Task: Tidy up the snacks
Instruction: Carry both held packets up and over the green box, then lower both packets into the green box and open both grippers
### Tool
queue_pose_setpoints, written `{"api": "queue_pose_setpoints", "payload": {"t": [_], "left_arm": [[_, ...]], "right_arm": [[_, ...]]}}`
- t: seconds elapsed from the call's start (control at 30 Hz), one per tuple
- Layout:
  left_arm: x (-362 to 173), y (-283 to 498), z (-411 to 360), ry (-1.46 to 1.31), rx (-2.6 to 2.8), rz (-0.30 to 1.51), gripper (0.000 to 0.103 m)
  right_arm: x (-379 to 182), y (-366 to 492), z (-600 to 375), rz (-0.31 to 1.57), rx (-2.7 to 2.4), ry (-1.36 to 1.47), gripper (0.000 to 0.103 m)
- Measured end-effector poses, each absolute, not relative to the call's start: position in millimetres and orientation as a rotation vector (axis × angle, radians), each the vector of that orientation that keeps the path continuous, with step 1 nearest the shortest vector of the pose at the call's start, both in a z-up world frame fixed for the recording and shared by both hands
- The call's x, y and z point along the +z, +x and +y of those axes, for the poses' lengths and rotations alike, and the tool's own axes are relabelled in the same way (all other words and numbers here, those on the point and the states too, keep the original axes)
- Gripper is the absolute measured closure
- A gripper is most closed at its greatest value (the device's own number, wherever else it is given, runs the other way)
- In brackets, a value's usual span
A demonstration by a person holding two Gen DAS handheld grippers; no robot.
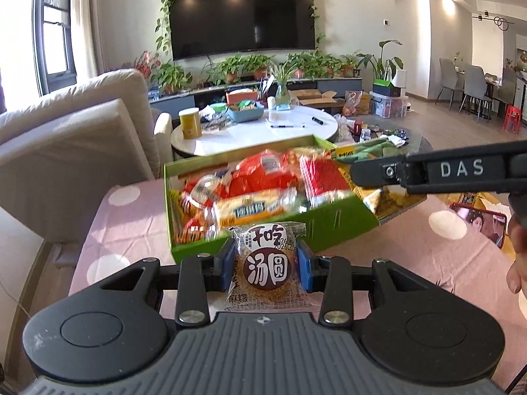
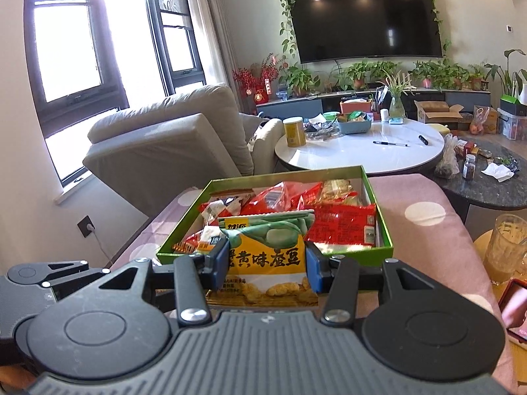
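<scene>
Left gripper (image 1: 266, 260) was closed on a small clear-wrapped round snack (image 1: 266, 263), its two blue pads (image 1: 226, 261) pressing the wrapper from either side. That snack was held off the pink dotted cloth (image 1: 131, 217), just in front of the near wall of the green box (image 1: 336, 227). In the left wrist view the box stood open on the cloth and was packed with wrapped snacks: a pale yellow long packet (image 1: 250, 209) near the front, orange-red packets (image 1: 260, 177) behind it, and a red ribbed packet (image 1: 324, 177) toward the right side. The contents appeared blurred, so finer print could not be read. Right gripper (image 2: 266, 263) was likewise closed, its blue pads (image 2: 220, 265) clamping a green and yellow snack bag (image 2: 266, 250) by its two edges. That bag was held over the near edge of the same box (image 2: 383, 223), which in the right wrist view held red packets (image 2: 342, 227) and smaller wrapped pieces. In the left wrist view the right gripper entered from the right edge, with the bag reaching over the box's right-hand corner. Beyond the cloth stood a beige sofa (image 2: 171, 138), a round white table (image 2: 362, 148) carrying a yellow can (image 2: 293, 131), and a wall-mounted television (image 2: 365, 19).
</scene>
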State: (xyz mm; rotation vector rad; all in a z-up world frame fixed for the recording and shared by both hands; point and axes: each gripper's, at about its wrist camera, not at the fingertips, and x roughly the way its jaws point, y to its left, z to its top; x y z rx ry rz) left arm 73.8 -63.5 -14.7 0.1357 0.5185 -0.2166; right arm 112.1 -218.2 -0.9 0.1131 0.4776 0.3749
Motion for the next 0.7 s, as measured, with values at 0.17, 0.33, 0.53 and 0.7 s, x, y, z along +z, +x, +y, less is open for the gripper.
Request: {"api": "queue_pose_setpoints", "payload": {"t": [0.17, 0.33, 0.53, 0.7], "left_arm": [[-4, 83, -68, 0.144, -0.218, 0.491, 0.068], [6, 92, -72, 0.157, -0.224, 0.467, 0.068], [15, 105, -77, 0.168, -0.228, 0.444, 0.068], [21, 118, -76, 0.166, -0.224, 0.433, 0.068]], "right_arm": [[4, 118, -220, 0.464, 0.376, 0.113, 0.023], [7, 125, -221, 0.454, 0.379, 0.114, 0.023], [12, 135, -221, 0.444, 0.373, 0.119, 0.023], [17, 146, -221, 0.431, 0.374, 0.117, 0.023]]}}
